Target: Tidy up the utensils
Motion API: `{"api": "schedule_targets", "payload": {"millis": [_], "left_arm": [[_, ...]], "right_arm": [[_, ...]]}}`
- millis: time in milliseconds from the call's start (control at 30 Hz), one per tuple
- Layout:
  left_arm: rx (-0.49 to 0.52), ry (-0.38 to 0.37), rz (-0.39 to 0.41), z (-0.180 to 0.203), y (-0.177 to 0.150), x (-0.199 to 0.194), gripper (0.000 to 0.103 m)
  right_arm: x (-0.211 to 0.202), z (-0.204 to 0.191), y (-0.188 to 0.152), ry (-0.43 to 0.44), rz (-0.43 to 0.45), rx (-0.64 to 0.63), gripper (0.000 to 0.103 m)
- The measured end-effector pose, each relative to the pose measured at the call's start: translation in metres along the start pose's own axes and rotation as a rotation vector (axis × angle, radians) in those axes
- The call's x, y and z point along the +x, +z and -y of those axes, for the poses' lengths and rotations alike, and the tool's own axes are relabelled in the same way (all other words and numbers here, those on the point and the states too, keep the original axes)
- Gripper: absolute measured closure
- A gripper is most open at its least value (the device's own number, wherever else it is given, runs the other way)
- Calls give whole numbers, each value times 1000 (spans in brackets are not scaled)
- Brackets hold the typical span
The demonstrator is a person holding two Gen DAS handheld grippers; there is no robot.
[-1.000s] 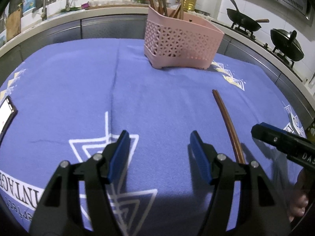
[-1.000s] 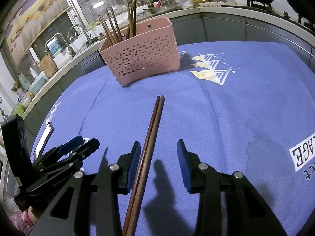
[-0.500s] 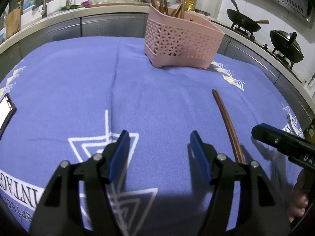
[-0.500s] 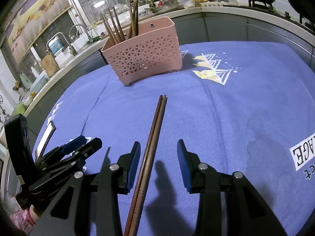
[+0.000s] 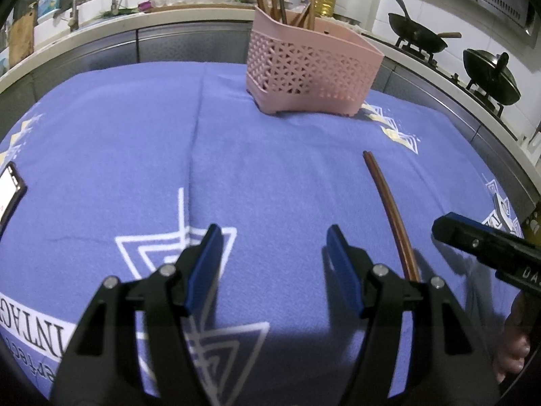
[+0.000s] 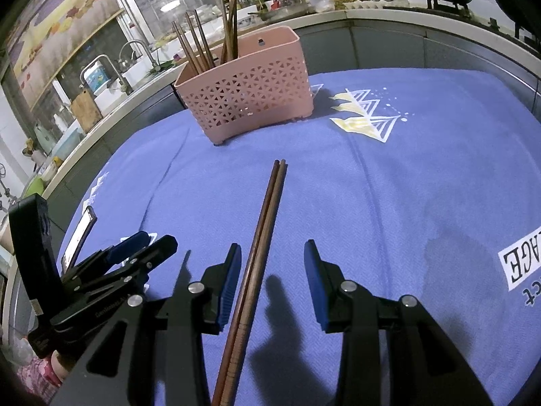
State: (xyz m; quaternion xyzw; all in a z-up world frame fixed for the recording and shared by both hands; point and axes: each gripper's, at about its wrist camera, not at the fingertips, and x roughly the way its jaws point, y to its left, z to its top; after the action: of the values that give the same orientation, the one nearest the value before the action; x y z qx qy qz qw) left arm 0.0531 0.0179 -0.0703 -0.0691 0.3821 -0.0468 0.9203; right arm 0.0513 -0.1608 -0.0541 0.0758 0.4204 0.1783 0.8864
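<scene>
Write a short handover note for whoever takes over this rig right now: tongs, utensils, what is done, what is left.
Left tongs: open, empty, over bare blue cloth.
Right tongs: open, straddling the pair of chopsticks lying side by side on the cloth; pads not pressing on them.
Pink basket: upright at the far side of the cloth, already holding several chopsticks standing up.
A phone lies near the left edge of the cloth, apart from the job.
Done: most chopsticks are in the basket.
Left: close the right tongs on the loose pair, lift it, and drop it into the basket.
</scene>
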Motion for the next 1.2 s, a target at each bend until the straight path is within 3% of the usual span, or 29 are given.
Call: {"api": "schedule_targets", "payload": {"millis": [300,467,567,633,667,1000,1200], "left_arm": [[6,6,-2,2,-1,0,41],[8,7,-2,3,-1,0,41],[10,1,-3,3,-1,-1,41],[11,-9,-5,2,-1,-1,41],[11,-17,-6,2,-1,-1,41],[39,-183,-73,22,6,-2,41],[125,-212,-116,57,6,6,41]], "right_arm": [[18,-9,-12,-18,-87,-33,64],[17,-11,-13,-20,-78,-42,66],[18,-11,-13,-28,-79,-51,79],[17,-12,-12,10,-81,-44,101],[17,-13,-12,-3,-83,-53,103],[-1,-2,-5,-34,-20,-43,103],[-7,16,-3,45,6,53,103]]}}
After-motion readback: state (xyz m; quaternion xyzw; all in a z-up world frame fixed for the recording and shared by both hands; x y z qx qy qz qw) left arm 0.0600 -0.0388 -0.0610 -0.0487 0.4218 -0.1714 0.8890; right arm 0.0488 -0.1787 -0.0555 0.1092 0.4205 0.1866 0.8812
